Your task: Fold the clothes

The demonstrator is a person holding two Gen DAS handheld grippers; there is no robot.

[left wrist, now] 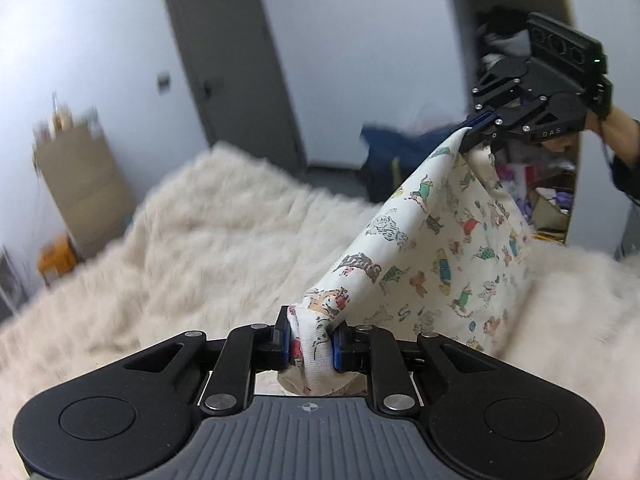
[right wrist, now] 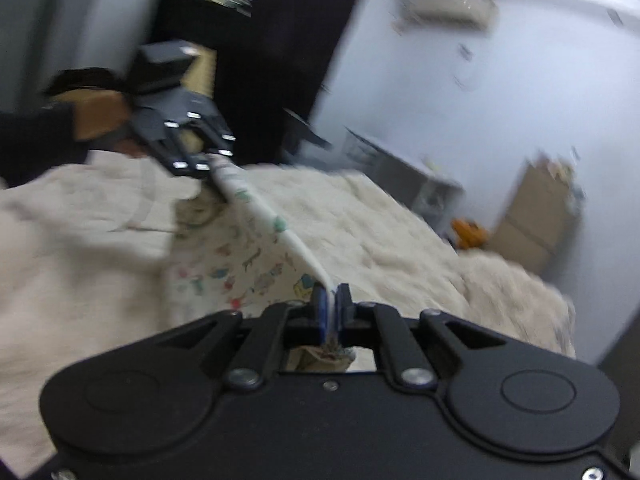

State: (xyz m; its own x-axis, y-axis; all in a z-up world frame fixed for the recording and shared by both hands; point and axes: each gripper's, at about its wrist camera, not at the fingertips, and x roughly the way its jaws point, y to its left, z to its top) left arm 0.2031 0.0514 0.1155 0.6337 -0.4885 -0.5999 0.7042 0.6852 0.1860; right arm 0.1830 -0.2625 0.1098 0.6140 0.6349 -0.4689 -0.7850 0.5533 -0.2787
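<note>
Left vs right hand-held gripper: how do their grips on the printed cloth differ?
The left hand-held gripper clamps a thick bunched wad of the printed cloth; the right hand-held gripper pinches a thin flat edge. In the left wrist view the right one sits higher than the left. Both are shut on the same cloth, stretched between them above the fluffy blanket.

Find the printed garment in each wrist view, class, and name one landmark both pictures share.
Left wrist view: the printed garment runs from the left gripper at bottom centre up to the right gripper at upper right.
Right wrist view: the garment stretches from the right gripper at lower centre to the left gripper at upper left.
Shared landmark: the fluffy cream blanket.
</note>
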